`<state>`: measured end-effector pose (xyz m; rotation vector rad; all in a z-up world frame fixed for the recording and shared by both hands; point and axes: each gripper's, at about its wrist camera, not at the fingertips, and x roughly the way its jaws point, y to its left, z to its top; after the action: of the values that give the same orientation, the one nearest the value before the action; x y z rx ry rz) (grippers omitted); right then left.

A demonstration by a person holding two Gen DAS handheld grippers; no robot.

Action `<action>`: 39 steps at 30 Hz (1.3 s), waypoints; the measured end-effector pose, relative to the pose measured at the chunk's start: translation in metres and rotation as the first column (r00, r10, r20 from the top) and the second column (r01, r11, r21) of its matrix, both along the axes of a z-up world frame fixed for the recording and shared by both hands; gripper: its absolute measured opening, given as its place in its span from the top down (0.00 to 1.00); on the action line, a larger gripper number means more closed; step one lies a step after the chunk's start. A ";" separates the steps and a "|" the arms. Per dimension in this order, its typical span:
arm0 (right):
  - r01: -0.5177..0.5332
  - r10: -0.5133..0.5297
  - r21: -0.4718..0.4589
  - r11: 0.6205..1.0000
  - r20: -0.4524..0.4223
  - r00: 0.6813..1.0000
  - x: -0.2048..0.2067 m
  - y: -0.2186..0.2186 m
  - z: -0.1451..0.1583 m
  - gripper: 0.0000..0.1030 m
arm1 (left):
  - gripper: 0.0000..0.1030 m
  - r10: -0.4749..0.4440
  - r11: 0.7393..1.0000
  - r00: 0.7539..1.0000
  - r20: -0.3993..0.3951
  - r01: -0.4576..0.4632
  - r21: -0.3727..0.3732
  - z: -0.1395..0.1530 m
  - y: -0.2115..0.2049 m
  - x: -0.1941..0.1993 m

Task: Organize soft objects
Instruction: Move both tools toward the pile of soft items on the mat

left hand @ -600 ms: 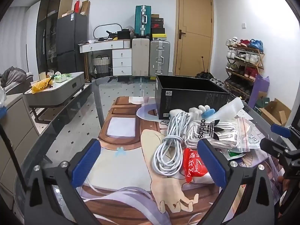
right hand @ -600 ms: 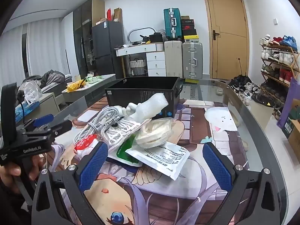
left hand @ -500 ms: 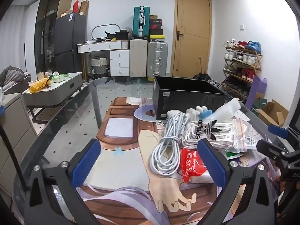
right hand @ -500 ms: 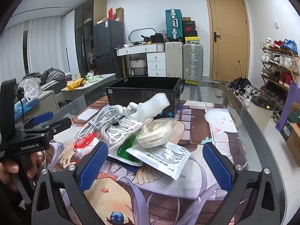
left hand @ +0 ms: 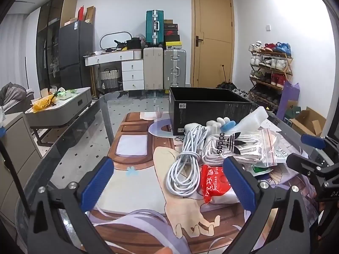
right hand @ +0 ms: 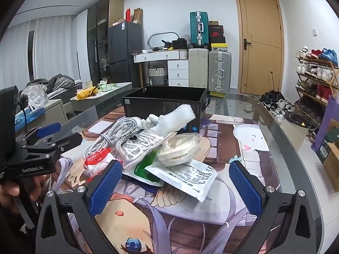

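Two grippers hover over a glass table (left hand: 70,135) covered by a printed mat (left hand: 135,169), both with fingers spread wide and holding nothing. From the left wrist view, the left gripper (left hand: 169,184) frames a pile of soft things lying from twelve to two o'clock: a coiled white cable (left hand: 186,160) at twelve, a red balloon-glue bag (left hand: 214,180) just right of the coil and touching it, and a clear bag of white adidas socks (left hand: 235,148) at one o'clock, resting partly on the cable. Behind the pile, at twelve, stands an open black box (left hand: 209,110), with a white foam piece (left hand: 254,118) leaning against its near wall and a small white-and-blue toy (left hand: 222,123) beside that. The right gripper (left hand: 313,152) shows at three o'clock in this view, well apart from the pile's middle. From the right wrist view, the right gripper (right hand: 175,186) has the same pile from ten to twelve o'clock: a white printed pouch (right hand: 190,175) nearest, between the fingertips, overlapping a green-and-white packet (right hand: 146,169); on top of both sits a clear bag of cream-coloured coils (right hand: 180,148). The socks (right hand: 137,146), cable (right hand: 110,135) and red bag (right hand: 97,160) lie farther toward ten o'clock, and the box (right hand: 165,105) stands at twelve. The left gripper (right hand: 48,137) appears at nine o'clock, held by a hand (right hand: 12,190), close to the red bag but not touching it.
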<state>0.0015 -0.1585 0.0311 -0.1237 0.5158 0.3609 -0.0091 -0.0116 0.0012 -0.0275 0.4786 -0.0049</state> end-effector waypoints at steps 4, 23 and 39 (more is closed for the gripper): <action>0.006 -0.006 0.010 1.000 -0.004 1.000 0.000 -0.001 -0.002 0.00 | 0.00 0.000 1.000 1.000 0.012 -0.001 0.020 0.000 -0.004 -0.002; 0.006 -0.006 0.010 1.000 -0.006 1.000 0.000 0.000 -0.002 0.00 | 0.00 -0.016 0.999 1.000 0.006 0.015 0.045 -0.002 -0.011 -0.001; 0.020 -0.022 -0.029 0.999 -0.079 0.997 0.015 0.004 -0.006 0.00 | 0.00 -0.055 0.997 0.996 -0.065 0.051 -0.059 -0.003 0.005 0.010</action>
<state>0.0164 -0.1546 0.0251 -0.1312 0.6000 0.3389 0.0011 -0.0066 -0.0016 -0.0715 0.5458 -0.0699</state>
